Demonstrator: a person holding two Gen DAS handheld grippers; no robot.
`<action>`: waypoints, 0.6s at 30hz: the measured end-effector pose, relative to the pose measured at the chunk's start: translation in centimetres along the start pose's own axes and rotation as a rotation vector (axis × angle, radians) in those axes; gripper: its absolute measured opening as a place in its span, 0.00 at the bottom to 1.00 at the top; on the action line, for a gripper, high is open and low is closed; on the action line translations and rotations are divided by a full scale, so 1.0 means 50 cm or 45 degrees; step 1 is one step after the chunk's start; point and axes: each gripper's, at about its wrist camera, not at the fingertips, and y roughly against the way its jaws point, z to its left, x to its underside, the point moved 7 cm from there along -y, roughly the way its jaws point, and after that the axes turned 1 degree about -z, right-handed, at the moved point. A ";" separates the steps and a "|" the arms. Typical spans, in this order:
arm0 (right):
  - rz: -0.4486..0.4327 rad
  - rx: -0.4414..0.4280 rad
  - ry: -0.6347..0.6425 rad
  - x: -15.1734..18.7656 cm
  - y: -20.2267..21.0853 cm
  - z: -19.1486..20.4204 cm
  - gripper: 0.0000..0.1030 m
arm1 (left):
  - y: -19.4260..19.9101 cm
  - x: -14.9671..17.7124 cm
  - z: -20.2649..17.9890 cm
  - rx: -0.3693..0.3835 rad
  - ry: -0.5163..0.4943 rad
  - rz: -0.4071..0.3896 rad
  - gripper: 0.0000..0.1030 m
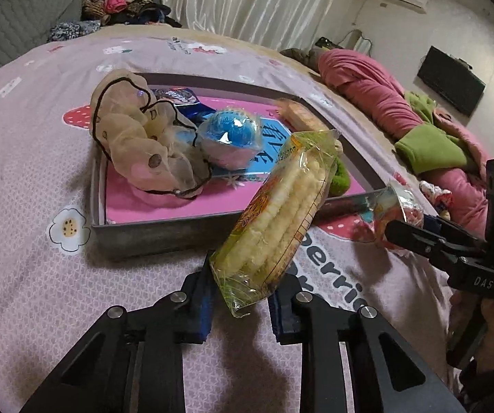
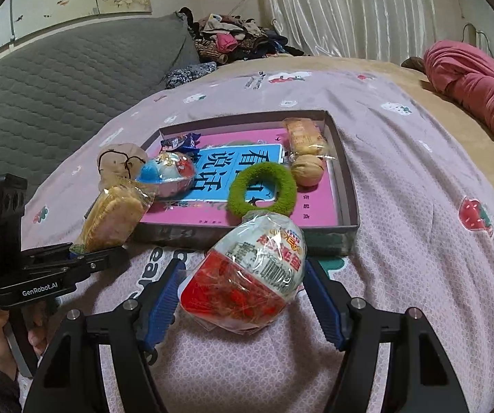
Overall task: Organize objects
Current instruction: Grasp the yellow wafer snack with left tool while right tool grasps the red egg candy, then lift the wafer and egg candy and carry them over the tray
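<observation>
My left gripper [image 1: 242, 309] is shut on the lower end of a clear yellow packet of pale wafer snacks [image 1: 278, 220], which leans up over the front rim of a shallow grey box [image 1: 164, 230]. From the right wrist view the same packet [image 2: 113, 216] sticks up from the left gripper [image 2: 78, 254] at the box's [image 2: 247, 234] left corner. My right gripper [image 2: 243, 296] is shut on a wrapped red-and-white egg toy [image 2: 247, 272], held above the bedspread in front of the box. The left wrist view shows that egg [image 1: 398, 206] at the right gripper's tip [image 1: 395, 230].
The box holds a sheer beige scrunchie [image 1: 137, 144], a blue-and-white ball [image 2: 168, 172], a green scrunchie [image 2: 262, 187], a walnut [image 2: 307, 168], a cake packet [image 2: 303, 136] and a blue wrapper [image 2: 181, 143]. A grey quilted pillow [image 2: 57, 79], heaped clothes [image 2: 233, 38] and pink-green garments [image 1: 384, 103] edge the bed.
</observation>
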 end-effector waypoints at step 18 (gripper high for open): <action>-0.088 -0.013 0.054 -0.078 0.074 0.032 0.68 | 0.079 -0.054 -0.054 -0.028 -0.056 -0.088 0.25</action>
